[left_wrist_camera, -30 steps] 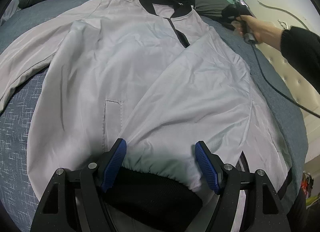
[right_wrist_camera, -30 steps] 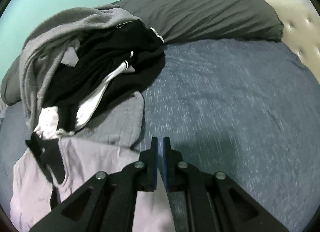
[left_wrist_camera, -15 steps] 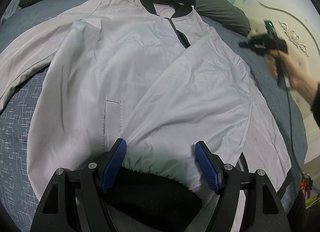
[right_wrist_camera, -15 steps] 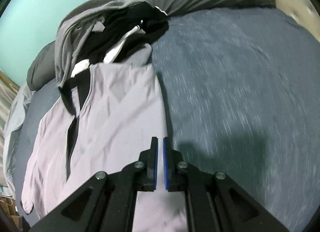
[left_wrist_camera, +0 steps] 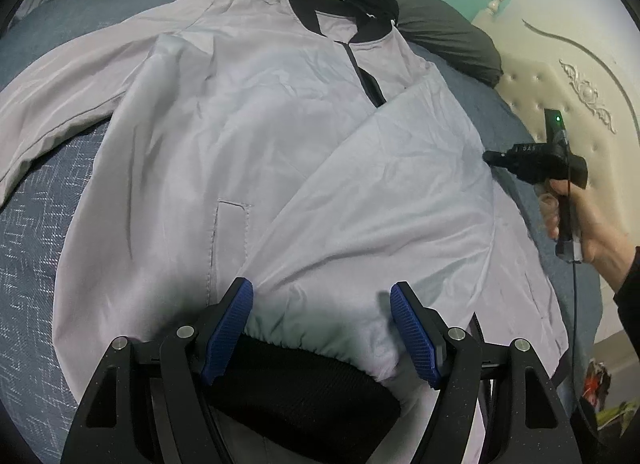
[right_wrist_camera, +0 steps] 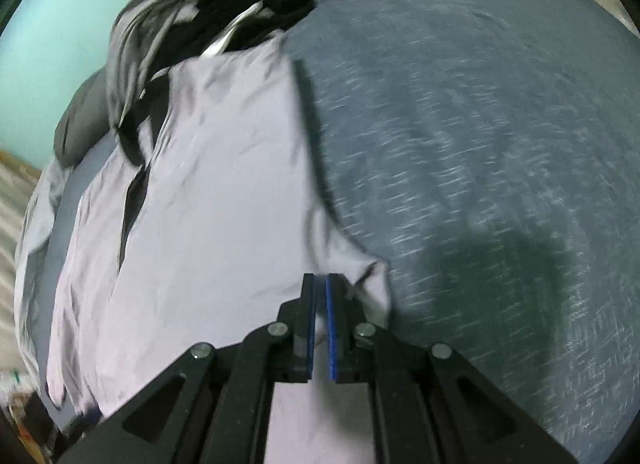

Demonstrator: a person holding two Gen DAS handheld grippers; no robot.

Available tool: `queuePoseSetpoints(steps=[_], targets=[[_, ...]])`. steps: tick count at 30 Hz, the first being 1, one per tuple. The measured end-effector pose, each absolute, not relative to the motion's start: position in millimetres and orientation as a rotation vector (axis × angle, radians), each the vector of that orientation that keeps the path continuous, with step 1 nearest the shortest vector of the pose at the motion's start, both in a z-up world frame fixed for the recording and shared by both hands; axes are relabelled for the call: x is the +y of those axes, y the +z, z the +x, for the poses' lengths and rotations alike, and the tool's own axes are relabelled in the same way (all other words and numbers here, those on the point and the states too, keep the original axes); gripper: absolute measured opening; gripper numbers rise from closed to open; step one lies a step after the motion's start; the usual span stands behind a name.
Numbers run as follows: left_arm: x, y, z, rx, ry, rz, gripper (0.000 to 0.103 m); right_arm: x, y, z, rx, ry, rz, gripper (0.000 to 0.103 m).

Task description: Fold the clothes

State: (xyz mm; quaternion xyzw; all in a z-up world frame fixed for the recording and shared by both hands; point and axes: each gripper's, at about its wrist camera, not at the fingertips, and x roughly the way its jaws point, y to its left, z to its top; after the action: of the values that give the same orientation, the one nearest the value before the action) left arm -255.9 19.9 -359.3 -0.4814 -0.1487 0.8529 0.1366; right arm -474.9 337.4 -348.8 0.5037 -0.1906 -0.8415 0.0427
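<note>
While the grey jacket (left_wrist_camera: 248,135) lies flat on the blue bed cover (left_wrist_camera: 36,232), front side up, you are part way through folding it. One sleeve is already laid across the body, and its black cuff (left_wrist_camera: 304,380) sits between the blue pads of your left gripper (left_wrist_camera: 322,330). Those jaws are spread wide on either side of the cuff, and I judge they are not squeezing it. Your right gripper (right_wrist_camera: 320,328) is over the side edge of the jacket, near a small bump of loose cloth (right_wrist_camera: 368,276). Its jaws are pressed almost together, with only a thin gap. A bit of pale cloth shows in that gap, but I cannot tell if it is pinched or just lies under the jaws. The other sleeve (left_wrist_camera: 60,103) is spread out to the far side on the bed, so that one looks not folded yet. A pile of dark clothes (right_wrist_camera: 224,23) waits near the collar. Next, I think you need to smooth or tuck that side edge, then bring the spread sleeve in over the body. Go slow, since this thin cloth slides and wrinkles easily.
</note>
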Motion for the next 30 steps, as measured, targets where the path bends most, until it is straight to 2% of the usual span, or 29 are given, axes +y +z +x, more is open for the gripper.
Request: queuePoseSetpoints(steps=[4, 8, 15, 23, 30], targets=[[24.0, -359.1, -256.2, -0.392, 2.483, -1.394, 0.075, 348.9, -333.1, -466.4, -0.658, -2.657, 1.436, 0.004], [21.7, -356.1, -257.0, -0.409, 2.482, -1.397, 0.075, 344.6, -340.5, -458.4, -0.623, -2.653, 1.502, 0.005], [2.7, -329.9, -240.3, -0.429, 2.533, -1.364, 0.075, 310.1, -319.1, -396.0, -0.844, -2.554, 1.233, 0.005], [-9.3, -327.9, -219.1, -0.431, 2.538, -1.379, 0.075, 248.6, -304.4, -333.8, -0.786, -2.42, 1.139, 0.005], [-4.7, -330.2, -205.7, -0.424, 2.529, -1.369, 0.075, 229.0, -313.2, -302.7, -0.836, -2.364, 1.109, 0.005]])
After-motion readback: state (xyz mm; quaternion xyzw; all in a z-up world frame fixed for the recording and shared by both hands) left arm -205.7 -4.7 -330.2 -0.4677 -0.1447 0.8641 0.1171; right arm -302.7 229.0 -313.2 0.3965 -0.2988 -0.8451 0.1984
